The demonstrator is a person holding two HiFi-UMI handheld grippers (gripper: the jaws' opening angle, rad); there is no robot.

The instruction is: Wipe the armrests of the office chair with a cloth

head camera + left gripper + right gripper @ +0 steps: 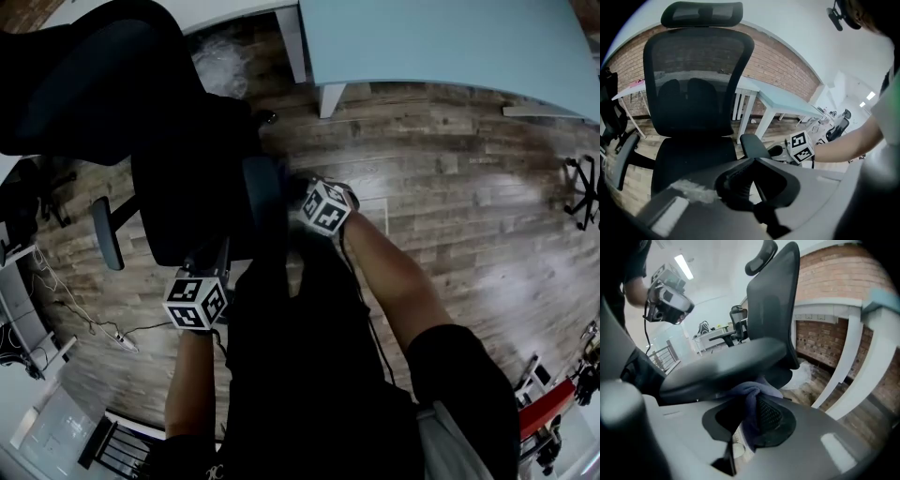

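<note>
**Right armrest under wipe: contact sound, coverage unproven**

The bunched dark blue-grey cloth is clamped between the jaws of the right gripper. Its free fold is pressed against the near edge of the padded black armrest. This is the armrest beside the seat of the black mesh-backed office chair, on the side nearer the white table.

The left gripper hangs by the front edge of the seat, apart from the chair. Its jaws appear together with nothing between them.

The far black armrest stands on the opposite side of the seat with no cloth near it.

Judgement: the wipe of the first armrest is in hand and the second is outstanding.

- To do this step well, run the cloth along the full length of the pad with steady downward pressure, keeping fabric and not jaw metal against the surface.
- Only a small fold protrudes, so the grip should not slacken.
- The chair may roll or swivel on the wooden plank floor. Bracing the seat with the idle gripper would guard against that.
</note>
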